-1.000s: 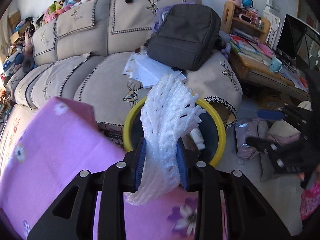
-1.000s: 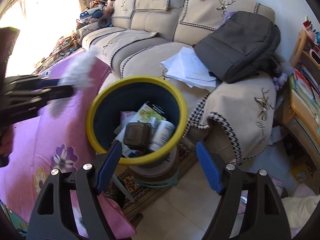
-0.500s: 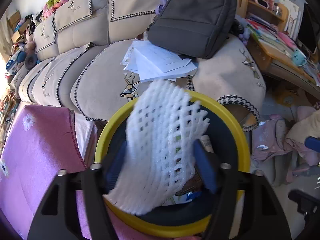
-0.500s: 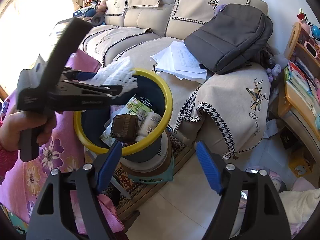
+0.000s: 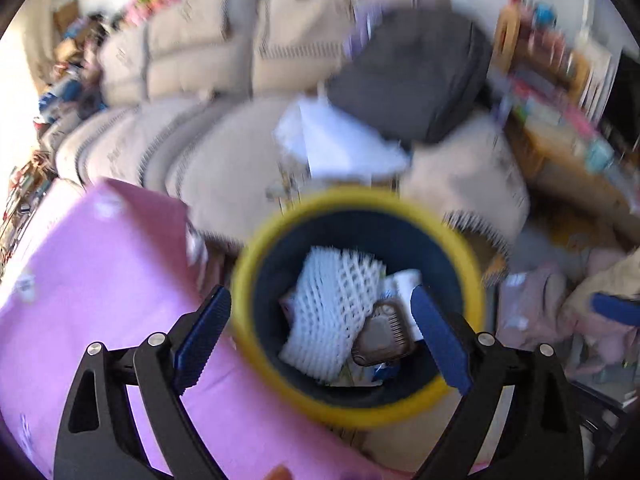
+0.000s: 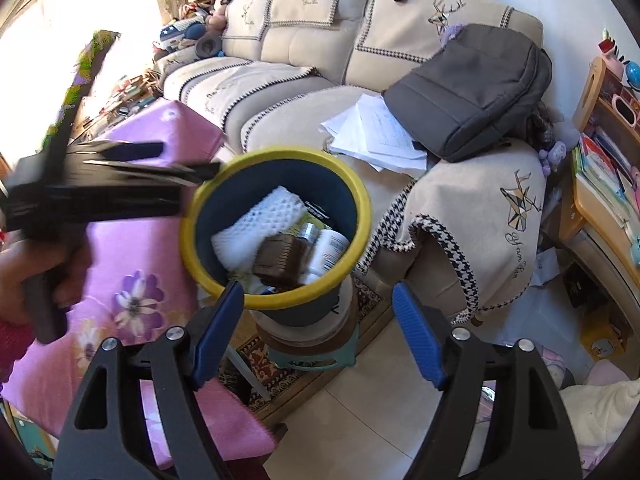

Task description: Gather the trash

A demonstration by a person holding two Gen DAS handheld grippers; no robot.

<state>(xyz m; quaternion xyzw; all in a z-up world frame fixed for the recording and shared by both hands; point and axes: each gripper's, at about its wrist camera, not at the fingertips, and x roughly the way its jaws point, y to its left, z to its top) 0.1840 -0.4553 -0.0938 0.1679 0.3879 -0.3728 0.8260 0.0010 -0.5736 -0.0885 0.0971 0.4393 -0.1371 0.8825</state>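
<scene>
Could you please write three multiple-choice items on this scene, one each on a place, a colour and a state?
1. Where does the white foam netting sleeve lie?
A. on the beige sofa
B. inside the dark blue bin
C. on the tiled floor

2. What colour is the rim of the dark blue round bin?
A. yellow
B. red
C. white

3. What is between the pads of the right gripper?
A. the netting sleeve
B. a sheet of paper
C. nothing

Answers: 1 B, the sleeve rests on the other rubbish in the bin beside a brown ribbed plastic box. 2 A, a yellow band rings the bin's mouth. 3 C, its blue pads stand apart with only the bin and floor beyond.
</scene>
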